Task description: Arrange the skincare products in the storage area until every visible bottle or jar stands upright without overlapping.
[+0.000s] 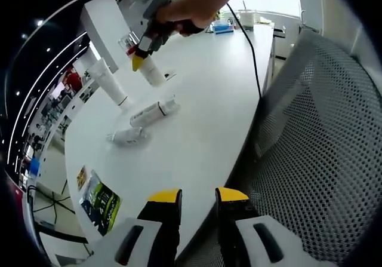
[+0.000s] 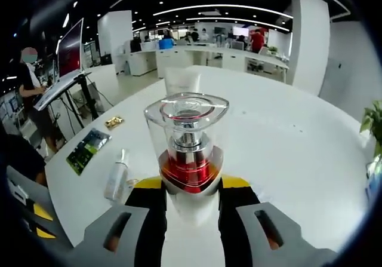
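Right gripper view first: my right gripper (image 2: 190, 190) has its jaws clamped on a bottle (image 2: 187, 144) with a clear cap and a red band, cap toward the lens, so its long axis runs straight out along the jaws. Past it a tube (image 2: 181, 79) stands on the table (image 2: 286, 153), and a clear bottle (image 2: 117, 175) lies flat to the left.

My worry is the set-down. The grip sits low on the bottle, so it could pivot between the pads, land tilted and topple, or knock the standing tube just beyond.

Left gripper view: my left gripper (image 1: 197, 198) hangs by the table edge, jaws apart, holding nothing. Farther on, two tubes (image 1: 154, 112) lie flat, long axes along the tabletop, near a tall upright tube (image 1: 110, 80). Beyond that the right gripper (image 1: 139, 61) holds its bottle (image 1: 150, 71) over the table, tilted.
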Motion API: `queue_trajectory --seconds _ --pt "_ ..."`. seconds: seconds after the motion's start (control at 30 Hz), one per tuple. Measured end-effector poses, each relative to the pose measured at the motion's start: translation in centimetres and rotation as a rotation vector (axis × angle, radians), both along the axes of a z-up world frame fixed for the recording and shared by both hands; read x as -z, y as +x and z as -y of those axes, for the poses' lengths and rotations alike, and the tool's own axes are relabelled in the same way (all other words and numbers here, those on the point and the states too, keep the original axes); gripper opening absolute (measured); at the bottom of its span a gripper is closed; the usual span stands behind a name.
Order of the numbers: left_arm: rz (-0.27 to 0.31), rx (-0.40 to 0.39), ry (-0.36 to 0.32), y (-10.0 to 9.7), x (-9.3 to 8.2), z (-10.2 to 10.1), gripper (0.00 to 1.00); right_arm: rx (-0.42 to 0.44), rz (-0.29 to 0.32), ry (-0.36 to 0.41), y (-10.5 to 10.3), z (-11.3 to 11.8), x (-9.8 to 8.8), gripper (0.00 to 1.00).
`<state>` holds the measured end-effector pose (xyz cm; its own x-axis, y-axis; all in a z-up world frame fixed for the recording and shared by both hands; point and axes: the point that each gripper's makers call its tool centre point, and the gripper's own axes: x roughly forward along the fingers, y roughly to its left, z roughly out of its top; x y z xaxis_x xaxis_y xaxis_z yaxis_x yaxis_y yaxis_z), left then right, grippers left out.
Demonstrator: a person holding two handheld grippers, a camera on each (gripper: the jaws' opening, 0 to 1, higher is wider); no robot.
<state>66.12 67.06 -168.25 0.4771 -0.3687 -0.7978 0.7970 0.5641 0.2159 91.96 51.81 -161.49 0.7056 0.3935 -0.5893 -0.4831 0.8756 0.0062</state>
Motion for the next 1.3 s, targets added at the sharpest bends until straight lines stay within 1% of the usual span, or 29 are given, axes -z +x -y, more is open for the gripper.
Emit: queue_trajectory --seconds 0.7,0.83,1.03,1.3 --pt "-0.012 -0.007 0.006 0.0 0.2 -0.2 0.23 -0.001 -0.005 -0.002 1.2 0.8 0.6 0.29" --pt "-0.015 -0.009 0.008 -0.1 0.3 -0.2 0.23 -0.018 -0.004 0.002 1.5 0.7 0.5 0.29" --pt "-0.019 -0.011 0.012 -0.1 0.3 -0.3 0.23 -0.024 0.007 0.010 2.5 0.7 0.3 0.29" --pt "-0.026 -0.020 0.015 -0.1 0.5 -0.4 0.23 -0.036 0.004 0.009 4.0 0.4 0.7 0.29"
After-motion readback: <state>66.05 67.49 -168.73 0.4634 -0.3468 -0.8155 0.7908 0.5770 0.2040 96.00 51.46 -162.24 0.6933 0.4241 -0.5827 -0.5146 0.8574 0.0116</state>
